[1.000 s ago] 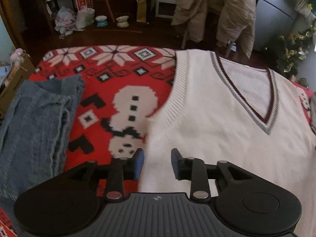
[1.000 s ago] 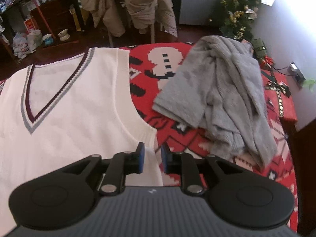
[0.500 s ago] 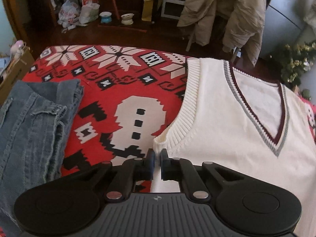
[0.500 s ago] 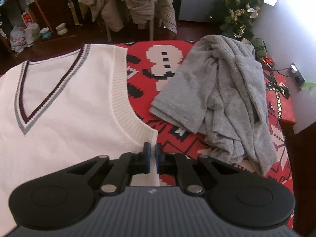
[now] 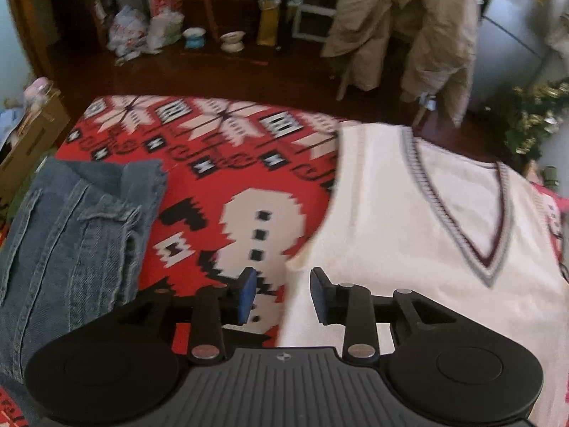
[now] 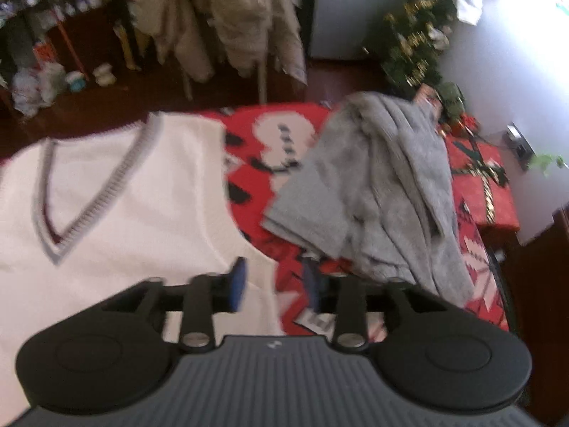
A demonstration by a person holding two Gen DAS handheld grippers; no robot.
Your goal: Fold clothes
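Observation:
A cream V-neck knit vest point(image 5: 409, 220) with grey and maroon neck trim lies flat on a red snowman-pattern cloth point(image 5: 220, 163). My left gripper point(image 5: 283, 293) is open over the vest's left side edge, below the armhole, and holds nothing. The same vest point(image 6: 135, 192) fills the left of the right wrist view. Over its right side edge my right gripper point(image 6: 274, 284) is open too, with nothing between its fingers. Both views are blurred by motion.
Folded blue denim point(image 5: 67, 242) lies at the left of the cloth. A crumpled grey garment point(image 6: 377, 192) lies to the right of the vest. Beyond the table stand a chair draped with a beige coat point(image 5: 405, 25), floor clutter and tinsel greenery point(image 6: 416, 46).
Half a second ago both grippers were shut on the vest's side edges. Now both are open, have let the vest go and sit higher and further back.

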